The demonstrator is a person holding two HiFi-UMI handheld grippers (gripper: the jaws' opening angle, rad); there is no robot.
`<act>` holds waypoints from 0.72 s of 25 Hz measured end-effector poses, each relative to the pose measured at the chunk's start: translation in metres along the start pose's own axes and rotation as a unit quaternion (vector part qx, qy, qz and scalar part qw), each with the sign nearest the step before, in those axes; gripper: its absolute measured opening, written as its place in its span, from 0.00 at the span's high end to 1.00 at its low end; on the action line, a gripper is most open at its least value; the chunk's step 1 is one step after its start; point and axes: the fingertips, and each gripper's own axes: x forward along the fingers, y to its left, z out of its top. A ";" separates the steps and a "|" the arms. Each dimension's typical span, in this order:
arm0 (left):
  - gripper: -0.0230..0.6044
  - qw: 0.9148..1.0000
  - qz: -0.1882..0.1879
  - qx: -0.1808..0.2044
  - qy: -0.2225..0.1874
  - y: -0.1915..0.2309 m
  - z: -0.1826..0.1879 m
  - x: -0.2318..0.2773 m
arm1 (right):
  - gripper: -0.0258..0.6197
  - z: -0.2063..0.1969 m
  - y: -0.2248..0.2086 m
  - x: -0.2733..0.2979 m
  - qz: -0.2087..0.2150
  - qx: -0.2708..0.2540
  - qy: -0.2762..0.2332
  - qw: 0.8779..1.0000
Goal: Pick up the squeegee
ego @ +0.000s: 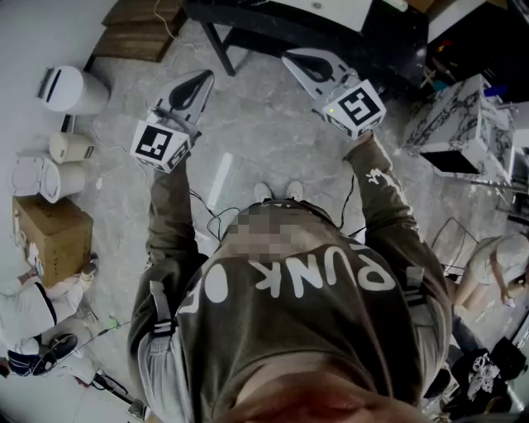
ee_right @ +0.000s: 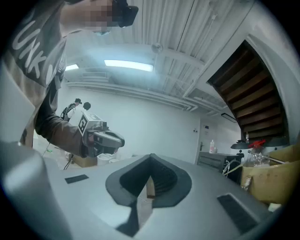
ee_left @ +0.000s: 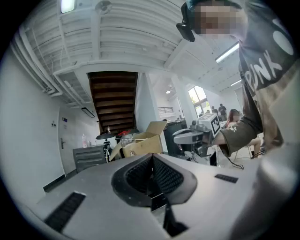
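I see no squeegee that I can name for certain. A long pale strip [ego: 221,178] lies on the grey floor ahead of the person's shoes; whether it is the squeegee I cannot tell. Both grippers are held out level in front of the person, well above the floor. My left gripper [ego: 201,81] has its ribbed pads pressed together with nothing between them [ee_left: 151,158]. My right gripper [ego: 291,58] is likewise shut and empty [ee_right: 150,163]. Each gripper shows in the other's view: the right gripper [ee_left: 194,137] and the left gripper [ee_right: 104,138].
A dark table [ego: 273,21] stands just beyond the grippers. White bins [ego: 70,87] and a cardboard box [ego: 51,235] line the left side, with wooden stairs [ego: 140,29] at the back left. A marbled white cabinet [ego: 459,124] is at the right. People stand at both sides.
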 end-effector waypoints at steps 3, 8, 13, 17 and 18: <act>0.96 1.000 0.001 0.001 0.004 0.001 0.001 0.003 | 0.95 -0.005 -0.001 0.000 0.004 -0.006 0.013 1.000; 0.96 1.000 0.001 0.001 0.006 0.002 0.000 0.005 | 0.95 -0.006 -0.005 0.002 -0.003 -0.003 0.004 1.000; 0.96 1.000 0.001 0.000 0.007 0.004 -0.001 0.008 | 0.95 -0.008 -0.005 0.003 0.008 0.009 0.005 1.000; 0.96 1.000 0.002 -0.001 0.009 0.004 -0.002 0.009 | 0.95 -0.010 -0.007 0.003 0.007 0.008 0.008 1.000; 0.96 1.000 0.002 -0.001 0.009 0.004 -0.002 0.010 | 0.95 -0.011 -0.008 0.003 0.006 0.008 0.007 1.000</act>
